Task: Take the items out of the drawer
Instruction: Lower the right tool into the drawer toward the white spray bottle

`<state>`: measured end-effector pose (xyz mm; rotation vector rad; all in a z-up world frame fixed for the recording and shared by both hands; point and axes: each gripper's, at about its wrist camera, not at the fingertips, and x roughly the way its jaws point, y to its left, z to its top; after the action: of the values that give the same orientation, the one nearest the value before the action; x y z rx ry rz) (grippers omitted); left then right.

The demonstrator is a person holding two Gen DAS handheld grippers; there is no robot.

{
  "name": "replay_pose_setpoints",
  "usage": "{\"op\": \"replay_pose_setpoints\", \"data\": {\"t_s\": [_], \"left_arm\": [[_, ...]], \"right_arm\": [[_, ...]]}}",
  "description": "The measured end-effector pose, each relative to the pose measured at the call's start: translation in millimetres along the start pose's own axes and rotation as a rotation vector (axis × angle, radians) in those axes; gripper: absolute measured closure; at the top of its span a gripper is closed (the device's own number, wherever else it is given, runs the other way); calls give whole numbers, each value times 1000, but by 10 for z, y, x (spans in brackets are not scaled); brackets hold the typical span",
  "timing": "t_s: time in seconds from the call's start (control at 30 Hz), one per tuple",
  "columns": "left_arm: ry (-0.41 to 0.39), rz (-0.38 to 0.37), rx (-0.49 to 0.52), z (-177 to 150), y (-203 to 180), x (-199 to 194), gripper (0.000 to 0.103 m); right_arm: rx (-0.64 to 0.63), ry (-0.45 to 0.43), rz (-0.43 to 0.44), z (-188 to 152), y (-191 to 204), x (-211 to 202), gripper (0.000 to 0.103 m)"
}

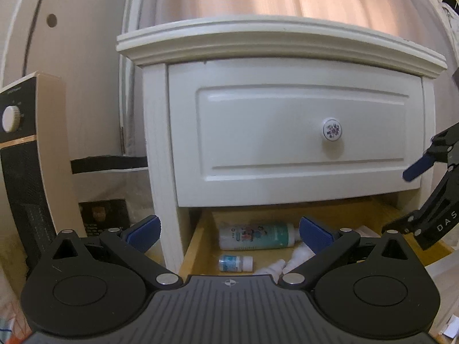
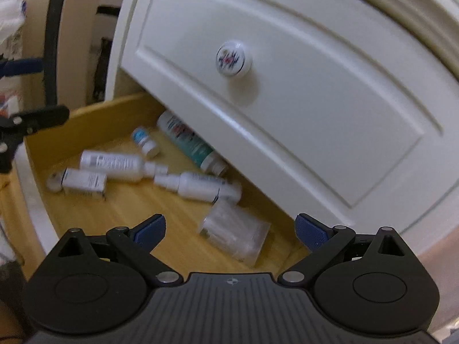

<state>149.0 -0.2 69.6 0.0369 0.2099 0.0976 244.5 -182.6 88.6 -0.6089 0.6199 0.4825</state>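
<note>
Facing a white nightstand (image 1: 160, 149), the left gripper (image 1: 229, 229) hangs with its blue-padded jaws spread wide and nothing between them. From left to right in the left wrist view: a beige heater (image 1: 31, 149) with a round dial, the closed upper drawer (image 1: 292, 132) with its painted knob (image 1: 332, 129), and the right gripper (image 1: 424, 177) at the frame's edge. Below lies the open lower drawer (image 2: 94, 212) — wooden floor exposed. The right gripper's own camera shows its jaws equally wide and empty above that drawer. Inside, left to right: a small white box (image 2: 83, 183), a white bottle (image 2: 114, 164), a small blue-labelled vial (image 2: 145, 140), a teal bottle (image 2: 189, 143), a white spray bottle (image 2: 200, 186) and a clear plastic bag (image 2: 238, 232) — all lying flat.
</note>
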Motion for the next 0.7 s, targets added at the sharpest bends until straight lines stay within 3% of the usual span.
{"op": "replay_pose_setpoints", "data": {"t_s": [0.23, 0.4, 0.7], "left_arm": [[-11, -48, -32, -70, 150, 47, 0], [-27, 2, -35, -56, 280, 63, 0], [-4, 15, -65, -112, 461, 150, 0]], "right_arm": [[-100, 86, 38, -6, 18, 147, 1], [-183, 84, 81, 64, 127, 310, 6], [-312, 80, 162, 289, 405, 670, 13]]}}
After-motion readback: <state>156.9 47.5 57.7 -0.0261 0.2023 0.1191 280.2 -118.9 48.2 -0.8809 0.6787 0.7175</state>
